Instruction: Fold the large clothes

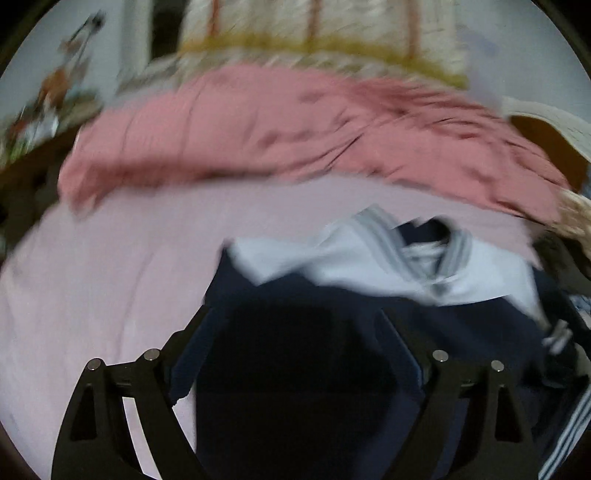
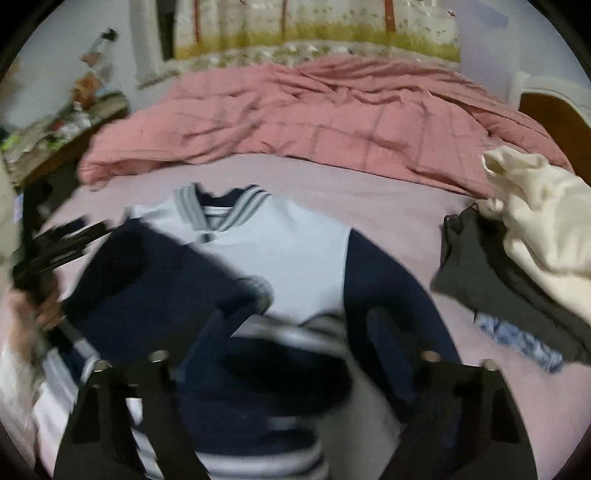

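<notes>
Item: varsity jacket (image 2: pixel 280 258), pale body, navy sleeves, grey-striped collar, lay flat on the bed sheet (image 2: pixel 388 206), collar toward the far side. One navy sleeve was folded across the chest.

Left gripper (image 1: pixel 295 325): jaws spread wide, nothing pinched; dark navy cloth of the jacket (image 1: pixel 369 266) lay under and between the fingers, the pale body and collar just beyond the tips. Whether the fingers touched the cloth could not be told through blur. In the right wrist view the left gripper (image 2: pixel 70 236) appeared at the far left edge, beside the jacket's sleeve, held by a hand (image 2: pixel 26 317).

Right gripper (image 2: pixel 295 325): jaws apart, no pinch seen; the striped hem and navy sleeve lay between the fingers, the jacket's chest ahead.

Surface: pale pink sheet (image 1: pixel 92 277); a crumpled salmon quilt (image 2: pixel 314 122) across the far side of the bed, also in the left wrist view (image 1: pixel 258 129).

Room: cluttered side table (image 2: pixel 62 136) at left; floral curtain (image 2: pixel 314 29) behind the bed; chair back (image 2: pixel 554 107) at right.

Right wrist view only: dark grey garment (image 2: pixel 491 280), cream garment (image 2: pixel 543 218) lying over it, and a small blue patterned cloth (image 2: pixel 521 343), all well right of the jacket.
</notes>
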### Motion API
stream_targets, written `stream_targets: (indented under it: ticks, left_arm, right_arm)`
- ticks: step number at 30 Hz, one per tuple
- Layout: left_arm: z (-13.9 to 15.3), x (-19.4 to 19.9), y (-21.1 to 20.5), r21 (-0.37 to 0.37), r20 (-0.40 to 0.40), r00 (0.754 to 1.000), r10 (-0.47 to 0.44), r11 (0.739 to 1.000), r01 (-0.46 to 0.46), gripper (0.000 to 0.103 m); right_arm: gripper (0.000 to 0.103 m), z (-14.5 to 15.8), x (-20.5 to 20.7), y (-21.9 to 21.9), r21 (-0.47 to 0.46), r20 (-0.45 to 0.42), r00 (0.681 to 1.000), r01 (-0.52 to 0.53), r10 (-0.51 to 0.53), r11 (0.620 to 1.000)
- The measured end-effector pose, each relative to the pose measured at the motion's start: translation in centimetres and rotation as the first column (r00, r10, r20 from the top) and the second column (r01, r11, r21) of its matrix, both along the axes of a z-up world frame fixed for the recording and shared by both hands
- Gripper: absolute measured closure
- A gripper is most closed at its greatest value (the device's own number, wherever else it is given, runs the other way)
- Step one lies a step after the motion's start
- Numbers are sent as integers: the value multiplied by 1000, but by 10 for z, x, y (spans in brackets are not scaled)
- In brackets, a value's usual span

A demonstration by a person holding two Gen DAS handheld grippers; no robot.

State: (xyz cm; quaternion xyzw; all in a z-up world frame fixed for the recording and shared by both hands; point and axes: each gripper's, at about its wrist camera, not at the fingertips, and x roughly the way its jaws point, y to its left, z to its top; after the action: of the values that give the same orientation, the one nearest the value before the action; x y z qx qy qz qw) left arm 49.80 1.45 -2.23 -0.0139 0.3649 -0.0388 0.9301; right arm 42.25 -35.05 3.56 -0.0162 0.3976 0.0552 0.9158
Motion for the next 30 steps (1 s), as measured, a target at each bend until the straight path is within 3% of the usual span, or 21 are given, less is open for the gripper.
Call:
stream_targets:
  ticks: [3,5,6,8,9,10,11,13,15,16,17,18,20,22,24,26,28,30]
  left_arm:
    - [-43,18,19,-2,-157,986,63,998,-64,25]
    - [-47,19,24,-3,-161,983,89,996,-91,23]
    - [-45,16,24,54,-148,980,131,991,-124,23]
    - [-48,13,23,119,-140,977,164,982,-148,17]
    - [-48,13,26,107,-148,975,164,983,-149,16]
    - [-49,13,28,100,-157,974,165,984,-150,11]
    - [-50,14,30,100,-171,972,163,984,-148,4]
    - [-53,17,32,90,-203,967,153,986,-137,0]
    - [-54,16,33,90,-207,966,155,986,-139,0]
    - [-54,16,32,95,-205,966,155,986,-138,0]
    - [-55,15,32,98,-200,967,155,986,-138,4]
    - [-54,13,32,88,-189,971,144,988,-129,15]
    - [-46,8,29,65,-132,985,108,993,-100,91]
    - [-40,4,29,118,-82,985,154,983,-143,99]
    - [-40,3,36,94,-72,981,180,980,-173,99]
    - [-40,5,43,73,-77,976,202,978,-197,99]
    - [-42,7,45,73,-86,974,211,976,-205,99]
    - [-40,5,45,92,-68,971,231,970,-224,99]
  right_arm:
    - [50,-31,40,-8,36,-80,996,47,-44,998]
    - [51,-56,53,-13,42,-130,991,44,-38,998]
    - [51,-65,53,-15,35,-134,990,41,-36,999]
    - [44,-76,46,-19,53,-123,992,10,-3,999]
    - [32,-80,42,-21,81,-126,992,-21,32,996]
    - [28,-82,38,-21,103,-133,989,-54,68,993]
    - [25,-84,37,-20,105,-136,986,-78,92,991]
    - [27,-87,36,-14,79,-148,981,-114,125,990]
    - [58,-89,37,-7,73,-164,975,-141,151,987]
    - [64,-90,36,-2,91,-177,965,-179,192,980]
    - [80,-88,33,3,73,-171,963,-200,210,977]
    - [85,-85,29,8,24,-151,968,-199,200,980]
    - [87,-68,18,13,-110,-42,991,-127,123,986]
    - [87,-40,1,3,-147,146,989,13,9,989]
    - [87,-21,-6,-17,-125,253,958,173,-137,977]
    - [86,-24,-2,-35,-116,230,946,258,-227,959]
    - [77,-45,10,-48,-124,123,962,260,-245,958]
    - [56,-69,17,-52,-183,37,966,258,-256,949]
